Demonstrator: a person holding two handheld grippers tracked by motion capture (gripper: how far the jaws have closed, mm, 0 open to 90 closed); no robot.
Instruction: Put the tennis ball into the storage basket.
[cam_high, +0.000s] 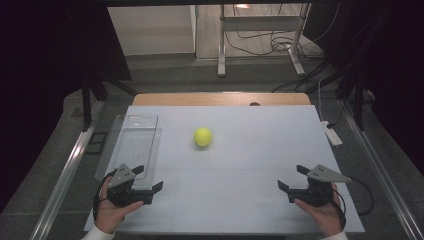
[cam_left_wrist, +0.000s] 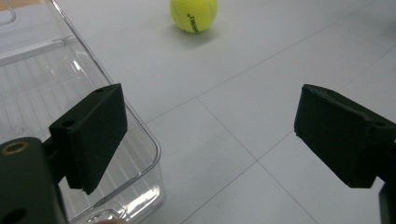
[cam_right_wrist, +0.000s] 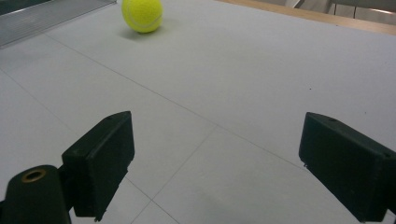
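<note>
Nearest the high camera, two hands come in from the bottom edge, the left gripper (cam_high: 149, 179) and right gripper (cam_high: 292, 178) resting on the pale grey tabletop (cam_high: 250, 150), jaws spread wide and holding nothing. This looks like a ready stance. Between them and farther off sits a yellow-green felt tennis ball (cam_high: 203, 136), well apart from both; a clear rectangular plastic bin (cam_high: 131, 145) lies along the left side.

From the left gripper view, one jaw overlaps the bin's near corner, showing ribbing on its bare floor, and black lettering shows on the ball.

From the right gripper view, the table's wooden far edge (cam_right_wrist: 327, 18) appears, the ball ahead at upper left.
</note>
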